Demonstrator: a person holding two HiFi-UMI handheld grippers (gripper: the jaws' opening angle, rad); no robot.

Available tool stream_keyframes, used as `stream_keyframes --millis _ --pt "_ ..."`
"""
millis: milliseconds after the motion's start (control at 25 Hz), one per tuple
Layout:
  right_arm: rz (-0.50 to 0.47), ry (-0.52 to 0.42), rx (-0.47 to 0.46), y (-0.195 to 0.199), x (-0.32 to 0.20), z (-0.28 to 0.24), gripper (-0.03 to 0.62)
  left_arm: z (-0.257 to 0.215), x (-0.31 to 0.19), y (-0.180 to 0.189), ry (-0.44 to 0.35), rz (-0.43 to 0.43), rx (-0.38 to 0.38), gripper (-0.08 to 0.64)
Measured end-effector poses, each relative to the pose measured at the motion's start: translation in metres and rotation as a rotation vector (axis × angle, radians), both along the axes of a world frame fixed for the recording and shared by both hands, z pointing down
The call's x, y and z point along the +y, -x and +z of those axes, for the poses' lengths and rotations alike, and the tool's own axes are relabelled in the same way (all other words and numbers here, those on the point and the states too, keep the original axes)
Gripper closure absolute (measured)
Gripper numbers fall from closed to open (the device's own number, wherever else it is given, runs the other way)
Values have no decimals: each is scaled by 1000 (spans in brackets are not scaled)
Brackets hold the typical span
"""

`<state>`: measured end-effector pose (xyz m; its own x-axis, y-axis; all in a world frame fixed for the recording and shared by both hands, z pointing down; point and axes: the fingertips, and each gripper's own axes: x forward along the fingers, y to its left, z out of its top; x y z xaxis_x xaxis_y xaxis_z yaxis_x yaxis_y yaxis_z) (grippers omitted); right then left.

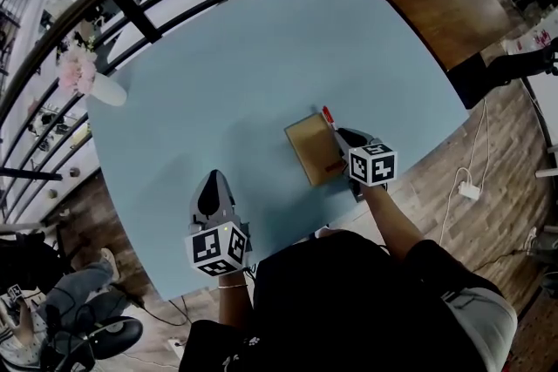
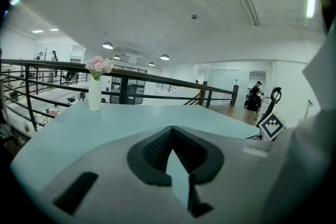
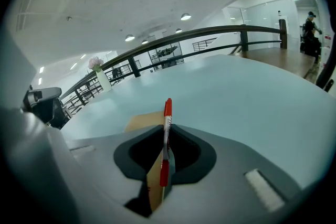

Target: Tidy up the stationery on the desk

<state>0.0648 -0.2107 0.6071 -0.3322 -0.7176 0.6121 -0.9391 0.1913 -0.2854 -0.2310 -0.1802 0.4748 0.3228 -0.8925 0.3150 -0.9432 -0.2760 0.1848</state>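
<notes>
**Item 1: red pen** (image 3: pixel 167 126), one. It is clamped in the right tool (image 3: pixel 166 140), whose jaws stand narrow and pinch its barrel. The capped end points away from the hand. In the head view the cap (image 1: pixel 328 114) shows just beyond the right tool (image 1: pixel 342 135).

**Item 2: tan flat case** (image 1: pixel 312 148), one; box or notebook cannot be told. It lies on the surface (image 1: pixel 261 39), right of centre.

**Key relation:** the case sits just left of the pen. Its long axis runs near to far, roughly parallel with the pen's. The right hand is much the nearer.

**Item 3: left tool** (image 1: pixel 213 182), jaws together with nothing between them (image 2: pixel 172 135). It is well apart from the case, to the near left.

**Item 4: vase of pink flowers** (image 1: pixel 103 89), one, at the far left edge.
</notes>
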Motion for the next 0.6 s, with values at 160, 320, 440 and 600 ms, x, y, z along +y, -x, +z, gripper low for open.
stream_keyframes --millis 160,320,440,600 --pt "-16 17 37 -3 1 9 538 -1 2 1 1 -9 -5 563" --pt "-18 39 38 -4 3 15 538 0 6 5 1 -19 -9 563" --pt "-38 49 54 -3 4 17 538 -1 9 6 -1 -25 -9 563" --pt "-58 65 86 -3 6 21 538 -1 12 7 -1 -27 -9 563"
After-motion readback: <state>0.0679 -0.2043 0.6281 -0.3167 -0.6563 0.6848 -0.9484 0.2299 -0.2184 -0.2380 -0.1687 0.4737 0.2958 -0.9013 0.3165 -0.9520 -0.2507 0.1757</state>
